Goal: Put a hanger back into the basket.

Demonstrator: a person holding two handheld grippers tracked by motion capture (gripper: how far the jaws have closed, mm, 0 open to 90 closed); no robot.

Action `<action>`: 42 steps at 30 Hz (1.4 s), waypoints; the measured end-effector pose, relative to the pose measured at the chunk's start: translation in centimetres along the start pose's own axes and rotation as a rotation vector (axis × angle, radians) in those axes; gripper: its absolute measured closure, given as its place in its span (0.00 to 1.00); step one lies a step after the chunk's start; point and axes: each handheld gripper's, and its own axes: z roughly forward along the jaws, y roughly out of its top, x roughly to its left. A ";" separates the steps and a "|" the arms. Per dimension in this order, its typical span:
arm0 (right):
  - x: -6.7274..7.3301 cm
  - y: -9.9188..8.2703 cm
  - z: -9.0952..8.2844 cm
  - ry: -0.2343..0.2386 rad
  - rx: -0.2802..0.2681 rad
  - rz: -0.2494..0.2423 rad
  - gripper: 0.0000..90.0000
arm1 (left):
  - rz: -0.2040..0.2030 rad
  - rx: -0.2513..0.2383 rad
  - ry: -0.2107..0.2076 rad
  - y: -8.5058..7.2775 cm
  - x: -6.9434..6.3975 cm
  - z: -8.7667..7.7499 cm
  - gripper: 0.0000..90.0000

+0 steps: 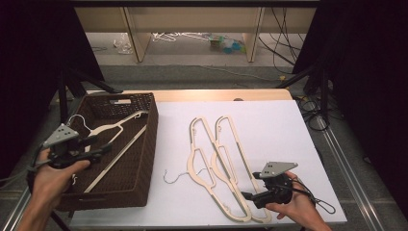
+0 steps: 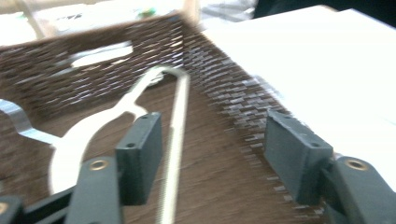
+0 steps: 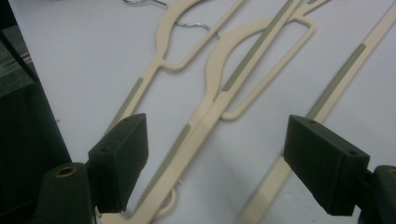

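1. While the left gripper [image 1: 101, 153] hovers over the basket [image 1: 147, 159], jaws spread and empty, one hanger [image 2: 112, 116] lies inside
2. Right gripper [image 3: 215, 163] — jaws wide apart — hangs above two hangers [image 1: 211, 159] on the white surface [image 1: 279, 130]

High view: fixed above the person's side, facing forward and down over the whole desk [image 1: 288, 125]. Left gripper view: rides the left claw [image 2: 212, 158], close above the wicker basket [image 2: 219, 88], sharing the hanger [image 2: 140, 98] inside it with the high view. Right gripper view: rides the right claw [image 3: 229, 163], close over the two cream hangers [image 3: 201, 121], also shared.
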 end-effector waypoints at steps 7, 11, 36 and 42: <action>0.1 0.0 0.0 -0.032 -0.083 0.031 0.26 | 0.071 -0.057 -0.126 -0.7 -6.0 0.9 0.27; -0.2 -0.1 -0.4 -0.049 -0.125 0.058 0.25 | 0.093 -0.080 -0.183 -1.5 -8.9 1.9 0.24; 0.9 0.0 -0.9 -0.076 -0.212 0.067 0.19 | 0.186 -0.123 -0.247 -6.5 -14.0 4.2 0.19; 2.1 0.5 0.2 -0.048 -0.177 0.031 0.19 | 0.213 -0.103 -0.260 -6.9 -14.3 4.4 0.19</action>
